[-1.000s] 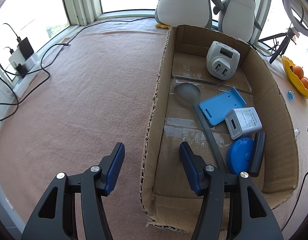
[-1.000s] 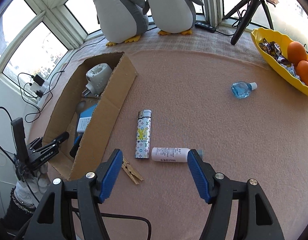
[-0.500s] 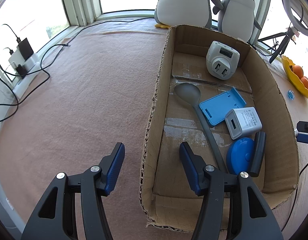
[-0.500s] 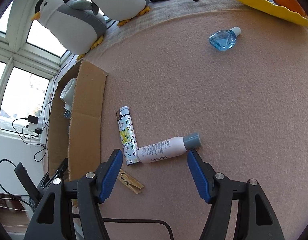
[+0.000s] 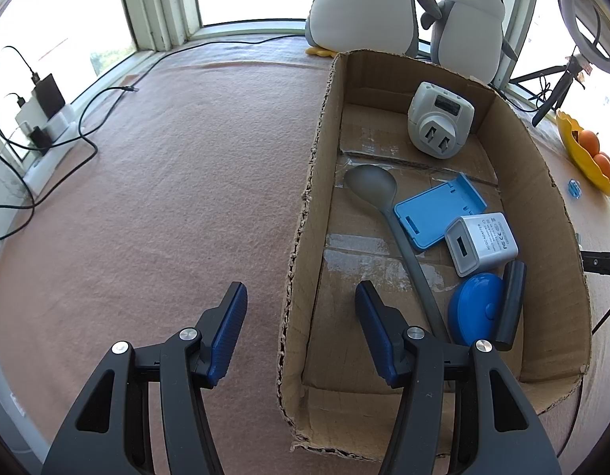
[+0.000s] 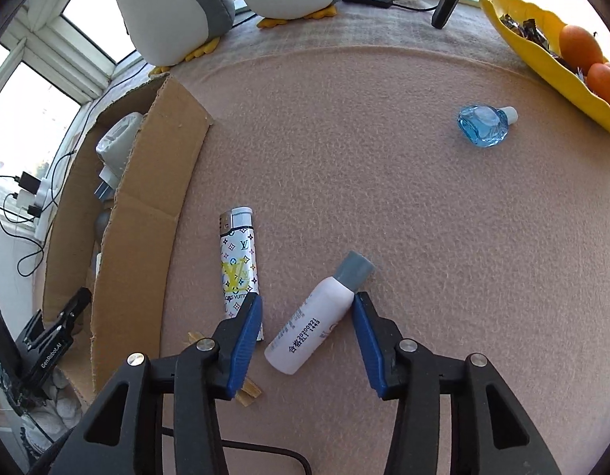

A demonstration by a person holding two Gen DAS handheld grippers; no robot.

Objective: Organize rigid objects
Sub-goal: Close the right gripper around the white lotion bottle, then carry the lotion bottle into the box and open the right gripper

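The right gripper [image 6: 307,308] has just been closing its jaws around a white bottle [image 6: 311,322] that lies tilted on the pink cloth [image 6: 404,206], grey cap toward 1 o'clock; the right pad touches it near the cap, the left pad stands clear, so it is not yet clamped. Its side carries black print with the digits 20200921. At 10 o'clock from it lies a lighter [image 6: 237,263] in a white monogram wrap reading LOUIS VUITTON, its lower end behind the left finger; a wooden peg [image 6: 247,388] shows under that finger. A blue glass bottle [image 6: 483,124] lies at 1 o'clock, well apart. The left gripper [image 5: 301,304] straddles the wall of the box [image 5: 305,213], one finger outside, one inside, pads not touching it. Inside the box lie a grey spoon [image 5: 384,206], a blue holder [image 5: 435,209], a white charger [image 5: 481,243] printed AC/DC ADAPTER, a blue disc [image 5: 475,308], a black tube [image 5: 510,304] and, at 12 o'clock, a grey plug [image 5: 439,118].
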